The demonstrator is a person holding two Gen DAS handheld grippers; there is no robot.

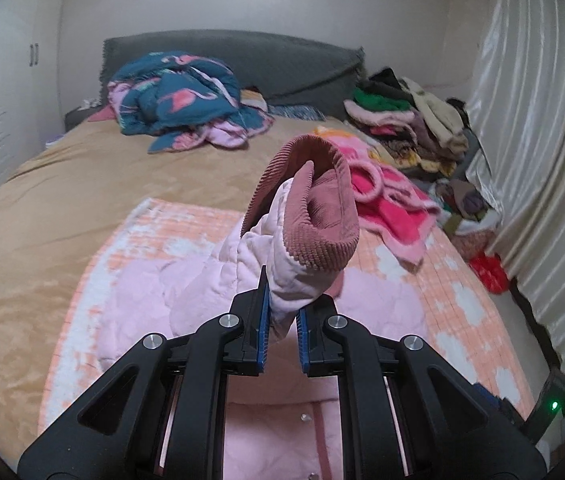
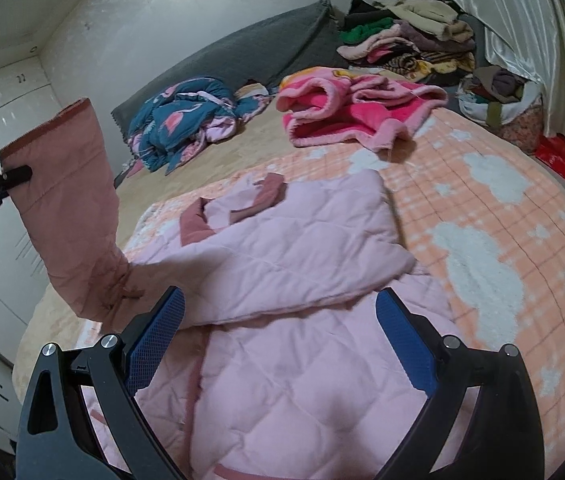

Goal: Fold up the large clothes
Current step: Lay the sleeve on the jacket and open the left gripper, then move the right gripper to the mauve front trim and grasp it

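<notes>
Holding the sleeve [image 1: 282, 252] of the pale pink quilted jacket [image 2: 302, 248] up off the bed, the left gripper [image 1: 282, 312] has its blue pads pinched tight on the fabric just below the darker ribbed cuff [image 1: 314, 208], which flops open above the jaws. From the right side, that sleeve stands lifted at the far left of the jacket, while the body lies spread on the orange-and-white checked blanket [image 2: 482, 208], one side already folded across the middle. The right gripper [image 2: 282, 332] hangs over the near part of the jacket with its fingers wide apart and nothing between them.

What worries me is the grip: it takes only a small bite of padded cloth near the cuff, so a quick swing across could let the sleeve slide out and drop short. Pulling the sleeve over might also drag the folded panel askew, since the free gripper pins nothing down. A rumpled bright pink fleece [image 2: 342, 116] lies just beyond the collar [image 2: 242, 204], near enough to get caught if the fold overshoots.
</notes>
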